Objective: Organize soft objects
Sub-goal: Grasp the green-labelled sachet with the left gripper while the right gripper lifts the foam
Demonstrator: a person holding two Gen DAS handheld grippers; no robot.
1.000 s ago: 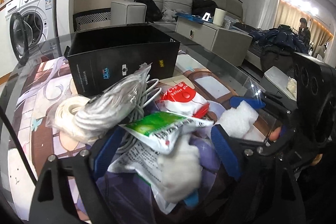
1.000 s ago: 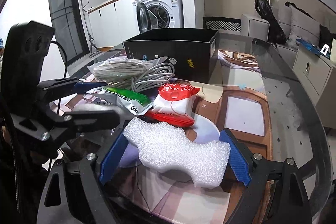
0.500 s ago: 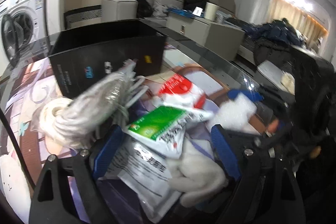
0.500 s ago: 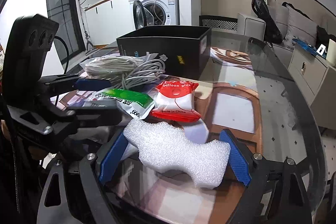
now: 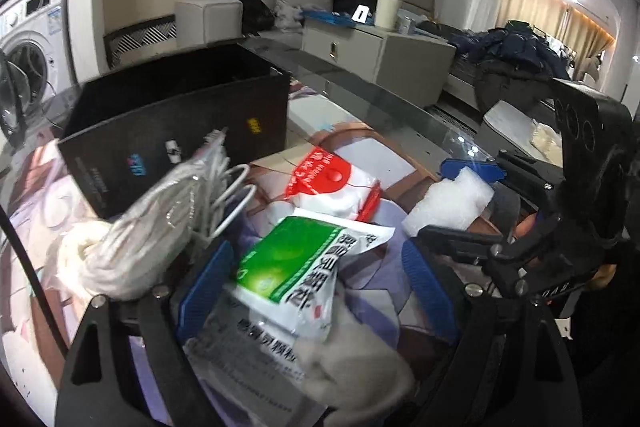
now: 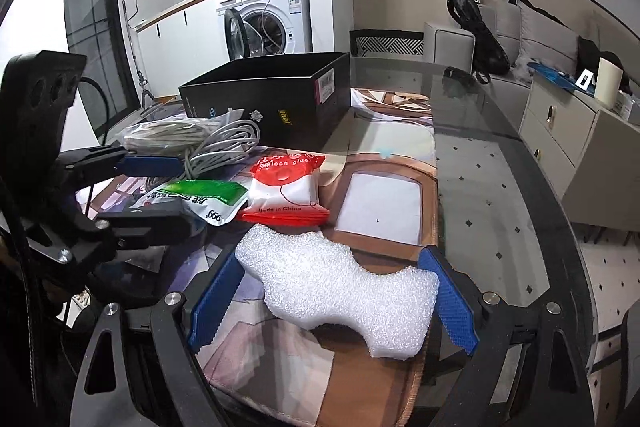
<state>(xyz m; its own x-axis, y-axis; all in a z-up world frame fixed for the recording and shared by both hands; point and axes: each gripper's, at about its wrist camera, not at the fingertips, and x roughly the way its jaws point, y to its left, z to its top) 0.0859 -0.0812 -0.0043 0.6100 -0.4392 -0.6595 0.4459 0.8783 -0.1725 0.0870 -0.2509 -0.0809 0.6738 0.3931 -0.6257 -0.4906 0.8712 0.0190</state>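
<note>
My right gripper (image 6: 332,297) is shut on a white foam piece (image 6: 336,283), its blue pads touching both ends; the foam also shows in the left wrist view (image 5: 448,203). My left gripper (image 5: 316,287) is open around a green and white packet (image 5: 304,267) and a white soft wad (image 5: 356,367) that lie on the table. A red and white balloon glue pack (image 6: 286,191) lies ahead, beside a bagged coil of white cable (image 5: 168,203). A black open box (image 6: 272,99) stands behind them.
The round glass table (image 6: 480,163) carries a printed mat (image 6: 380,203). A washing machine (image 6: 268,15) stands at the back. A grey cabinet (image 6: 560,131) and a sofa stand to the right beyond the table edge.
The right gripper has lifted and carried the foam a little toward the box. The left gripper has shifted forward and turned right over the green packet, which stays between its open fingers.
</note>
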